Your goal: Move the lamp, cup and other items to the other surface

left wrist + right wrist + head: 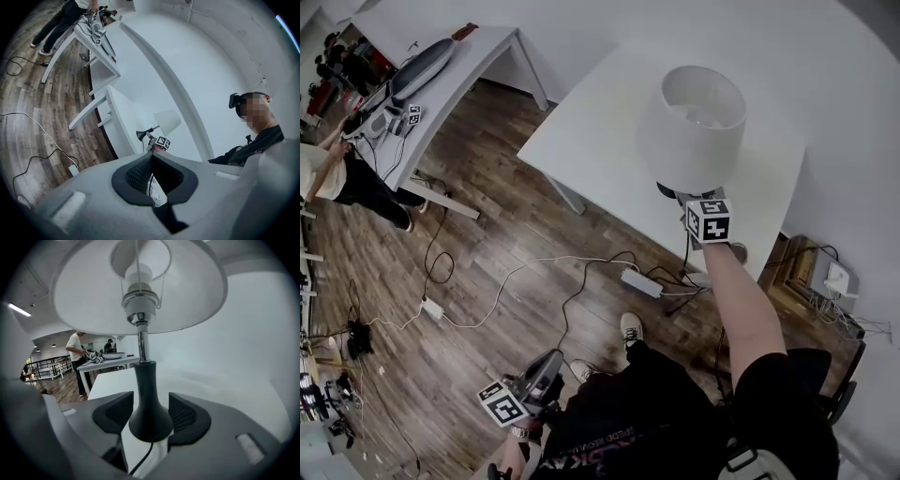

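Low at the person's side, the left gripper (151,157) idles with its jaw tips together and nothing in them. Ahead, the right gripper (151,397) is spread wide around the dark base of the lamp (698,127), its pads standing clear on either side. The lamp stands upright on the white table (600,122), so the lamp step looks to be in hand, probably at the set-down. Next, the gripper should back straight out without snagging the cord (140,460). No cup is in view. A farther table (478,56) stands beyond.
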A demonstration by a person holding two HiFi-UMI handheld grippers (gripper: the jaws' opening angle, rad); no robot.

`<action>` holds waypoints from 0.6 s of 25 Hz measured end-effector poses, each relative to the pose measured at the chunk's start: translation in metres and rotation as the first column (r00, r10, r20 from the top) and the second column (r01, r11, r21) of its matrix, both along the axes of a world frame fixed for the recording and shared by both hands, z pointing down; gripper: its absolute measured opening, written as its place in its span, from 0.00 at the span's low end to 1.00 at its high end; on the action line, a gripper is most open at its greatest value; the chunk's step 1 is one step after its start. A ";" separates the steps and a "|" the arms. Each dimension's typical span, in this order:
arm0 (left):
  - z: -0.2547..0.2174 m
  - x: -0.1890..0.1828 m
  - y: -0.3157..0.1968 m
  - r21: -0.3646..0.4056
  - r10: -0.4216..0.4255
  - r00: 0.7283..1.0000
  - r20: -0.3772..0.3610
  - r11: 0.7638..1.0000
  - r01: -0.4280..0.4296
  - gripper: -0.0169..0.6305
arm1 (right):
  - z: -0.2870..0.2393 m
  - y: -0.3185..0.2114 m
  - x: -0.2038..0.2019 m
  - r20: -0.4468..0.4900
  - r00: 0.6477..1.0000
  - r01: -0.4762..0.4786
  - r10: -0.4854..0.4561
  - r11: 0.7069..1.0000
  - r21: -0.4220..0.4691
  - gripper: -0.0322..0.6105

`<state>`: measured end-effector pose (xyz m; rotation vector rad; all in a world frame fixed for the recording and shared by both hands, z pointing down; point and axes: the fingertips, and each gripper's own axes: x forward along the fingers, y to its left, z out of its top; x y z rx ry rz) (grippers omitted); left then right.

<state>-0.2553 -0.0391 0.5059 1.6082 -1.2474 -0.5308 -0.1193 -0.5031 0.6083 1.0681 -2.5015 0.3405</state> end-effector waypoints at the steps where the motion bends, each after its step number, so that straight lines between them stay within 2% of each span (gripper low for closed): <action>1: 0.001 0.000 0.000 -0.006 -0.006 1.000 0.000 1.000 0.006 0.02 | 0.000 -0.004 -0.002 0.008 1.000 -0.002 0.002 1.000 0.000 0.42; 10: 0.009 0.002 -0.005 -0.037 -0.018 1.000 -0.012 0.999 0.018 0.02 | -0.004 -0.018 -0.028 0.028 0.999 0.043 -0.044 0.999 0.019 0.42; 15: 0.011 0.001 -0.004 -0.055 -0.021 1.000 -0.013 0.998 0.020 0.02 | 0.003 -0.025 -0.032 0.007 0.999 0.035 -0.035 0.999 0.016 0.32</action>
